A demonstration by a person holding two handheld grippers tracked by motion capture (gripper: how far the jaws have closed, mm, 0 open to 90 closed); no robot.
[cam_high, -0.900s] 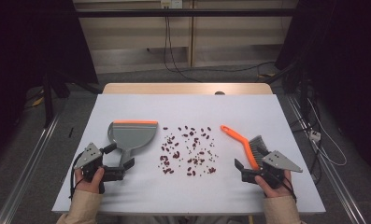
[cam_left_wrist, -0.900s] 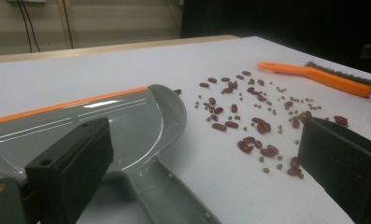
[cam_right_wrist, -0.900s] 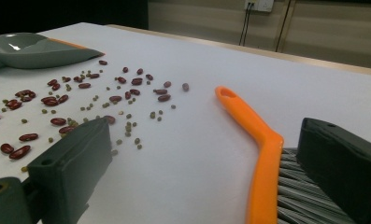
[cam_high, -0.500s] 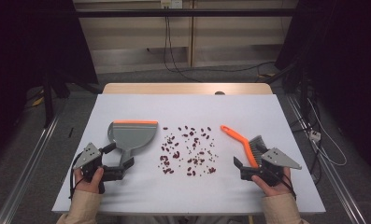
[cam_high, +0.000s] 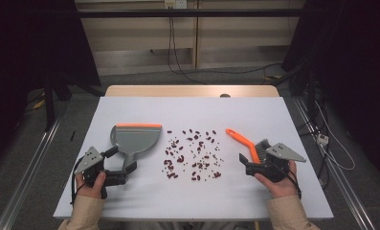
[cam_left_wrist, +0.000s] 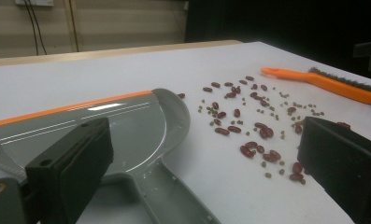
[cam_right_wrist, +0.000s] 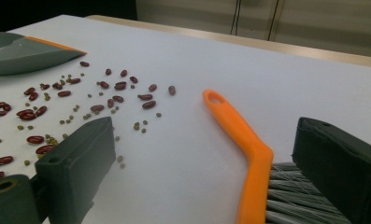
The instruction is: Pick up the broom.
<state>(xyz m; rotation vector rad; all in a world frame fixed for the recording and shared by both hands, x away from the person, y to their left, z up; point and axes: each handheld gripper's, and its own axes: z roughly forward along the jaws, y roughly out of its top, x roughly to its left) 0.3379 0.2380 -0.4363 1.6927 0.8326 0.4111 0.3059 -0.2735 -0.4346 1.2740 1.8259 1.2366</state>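
Approach stage of a sweeping job: you have both tools lined up but neither is gripped. In the high view, scattered beans (cam_high: 193, 154) lie at the centre of the white table (cam_high: 144, 110), with the grey dustpan (cam_high: 135, 139) to their left and the orange brush (cam_high: 247, 143) to their right.

Left gripper (cam_high: 123, 172), lower left of the high view: its jaws stand wide apart, straddling the dustpan's handle without closing on it. In the left gripper view the dustpan (cam_left_wrist: 127, 126) fills the centre-left, its handle running down between the two black jaws at the bottom corners; whether a jaw touches the handle cannot be told. The beans (cam_left_wrist: 248, 121) spread at centre right, the brush (cam_left_wrist: 323, 84) in the upper right.

Right gripper (cam_high: 249, 165), lower right of the high view: jaws likewise wide, set around the bristle end of the brush. In the right gripper view the brush (cam_right_wrist: 248, 154) runs from centre to the bottom edge, its bristles just beside the right-hand jaw; the beans (cam_right_wrist: 57, 107) lie at left.

Next move, as judged: ease each gripper forward until the handle sits squarely between the jaws, then close firmly. Take the brush on its orange handle rather than the bristles, so it will not twist while you sweep towards the dustpan's orange lip.
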